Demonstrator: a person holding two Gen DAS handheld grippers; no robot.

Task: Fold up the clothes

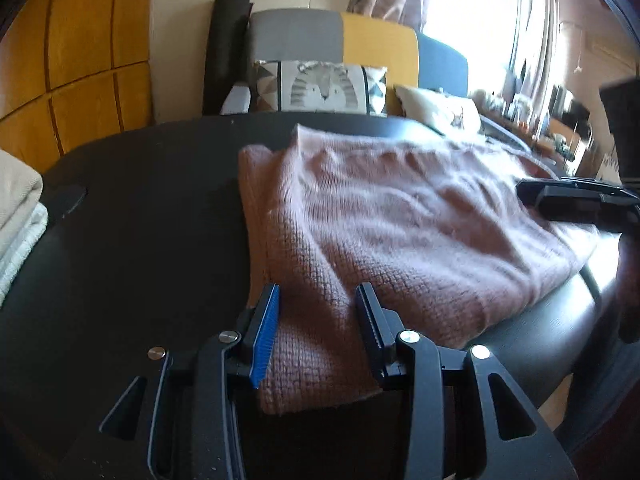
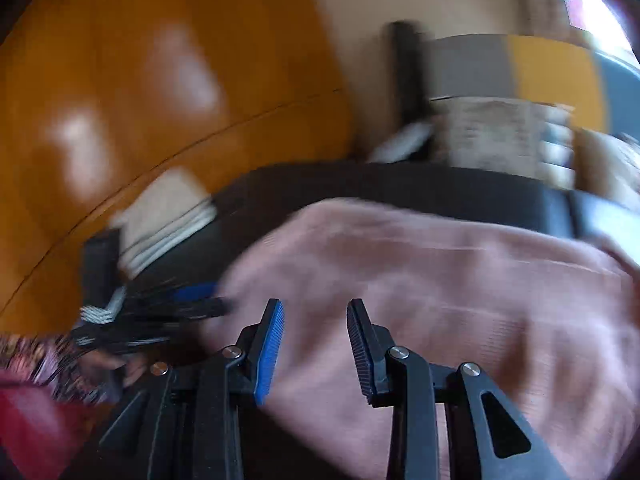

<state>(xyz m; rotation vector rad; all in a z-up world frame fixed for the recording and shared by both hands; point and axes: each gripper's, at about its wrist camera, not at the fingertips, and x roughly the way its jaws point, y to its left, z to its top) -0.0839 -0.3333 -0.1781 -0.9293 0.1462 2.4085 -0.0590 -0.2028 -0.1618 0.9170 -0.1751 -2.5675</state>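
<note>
At the far left of the left wrist view a stack of folded pale cloths (image 1: pixel 18 216) sits on the edge of the dark tabletop (image 1: pixel 140 208), with a small flat dark object (image 1: pixel 68 198) lying just beside it. The right wrist view, heavily blurred, shows the same stack (image 2: pixel 168 216) at the tabletop's left edge (image 2: pixel 400 184), in front of glossy orange wooden panels (image 2: pixel 140 80). Toward the middle, the pink knitted garment (image 1: pixel 400 232) lies spread across the tabletop, partly folded, with a doubled layer along its left side and a near corner reaching down to the bottom of the left view. The left tool (image 1: pixel 318 330) stands with its jaws apart over that near corner; the fabric runs between the blue-lined pad (image 1: pixel 266 336) and the black ribbed pad (image 1: pixel 370 332), but neither presses it. Behind the tabletop a sofa (image 1: pixel 304 34) in grey, yellow and blue panels carries a cushion printed with an animal face (image 1: pixel 324 88). In the right wrist view the right tool (image 2: pixel 316 346) is likewise spread open above the garment (image 2: pixel 460 280), gripping nothing, and the left tool appears as a dark smear (image 2: pixel 176 308) at the cloth's left edge. At the far right of the left view, the right tool (image 1: pixel 576 200) shows as a black shape resting over the garment's right end, before a bright window (image 1: pixel 480 12).
</note>
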